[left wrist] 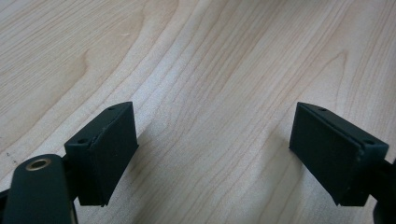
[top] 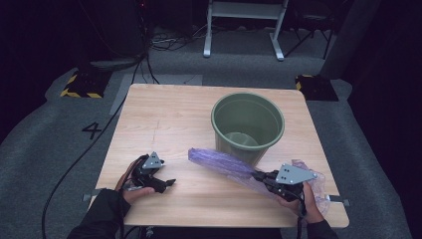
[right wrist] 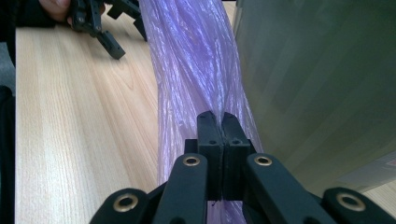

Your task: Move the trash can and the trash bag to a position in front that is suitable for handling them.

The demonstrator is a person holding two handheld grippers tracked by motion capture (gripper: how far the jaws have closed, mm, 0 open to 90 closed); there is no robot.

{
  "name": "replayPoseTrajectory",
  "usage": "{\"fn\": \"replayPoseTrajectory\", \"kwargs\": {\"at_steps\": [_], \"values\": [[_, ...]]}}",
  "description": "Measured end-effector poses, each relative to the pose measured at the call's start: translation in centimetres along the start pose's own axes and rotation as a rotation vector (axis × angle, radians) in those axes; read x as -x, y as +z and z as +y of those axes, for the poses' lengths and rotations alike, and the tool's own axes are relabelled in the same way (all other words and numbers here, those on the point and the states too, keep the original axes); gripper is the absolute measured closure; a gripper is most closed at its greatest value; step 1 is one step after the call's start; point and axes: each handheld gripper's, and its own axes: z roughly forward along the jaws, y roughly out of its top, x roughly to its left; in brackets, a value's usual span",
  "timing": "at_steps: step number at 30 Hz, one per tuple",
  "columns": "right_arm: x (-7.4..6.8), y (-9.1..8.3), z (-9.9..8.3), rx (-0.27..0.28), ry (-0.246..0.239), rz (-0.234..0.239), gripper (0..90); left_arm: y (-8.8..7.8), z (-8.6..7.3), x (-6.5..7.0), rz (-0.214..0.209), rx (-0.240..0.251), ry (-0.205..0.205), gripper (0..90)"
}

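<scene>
High view, layout: the wooden table (top: 164,119) carries a green bucket (top: 247,127) standing upright at about 1 o'clock from the table's middle; a purple plastic bag (top: 221,163) lies stretched from the bucket's foot toward 4 o'clock, and more crumpled plastic shows under the right hand (top: 308,201)
High view, writing: a dark numeral 4 (top: 91,130) is marked on the grey floor at 9 o'clock of the table; yellow-and-black striped blocks sit at 10 and 2 o'clock
High view, tongs: the left gripper (top: 166,183) rests on bare wood at 7 o'clock, well apart from the bag; the right gripper (top: 259,175) sits at 5 o'clock with its tips on the bag
Left gripper view: the black jaws stand wide apart, released, with bare wood grain between them; the pads (left wrist: 109,149) touch no object; bucket and bag are outside this frame
Right gripper view: the jaws are clenched together on the purple plastic bag (right wrist: 191,74), a twisted fold pinched between the pads (right wrist: 209,128); the bag runs away toward 12 o'clock, just beside the bucket's green wall (right wrist: 317,70) at 2 o'clock; the left gripper (right wrist: 109,35) shows at 11 o'clock, held in a hand, apart from the bag
Right gripper view, extra: the bag's twisted creases, which the high view leaves faint
</scene>
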Motion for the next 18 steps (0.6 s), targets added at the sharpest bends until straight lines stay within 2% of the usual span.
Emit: {"fn": "replayPoseTrajectory", "kwargs": {"at_steps": [18], "values": [[0.7, -1.01, 0.33, 0.054, 0.028, -0.02, 89.7, 0.0, 0.0, 0.0, 0.0, 0.0, 0.0, 14.6]]}}
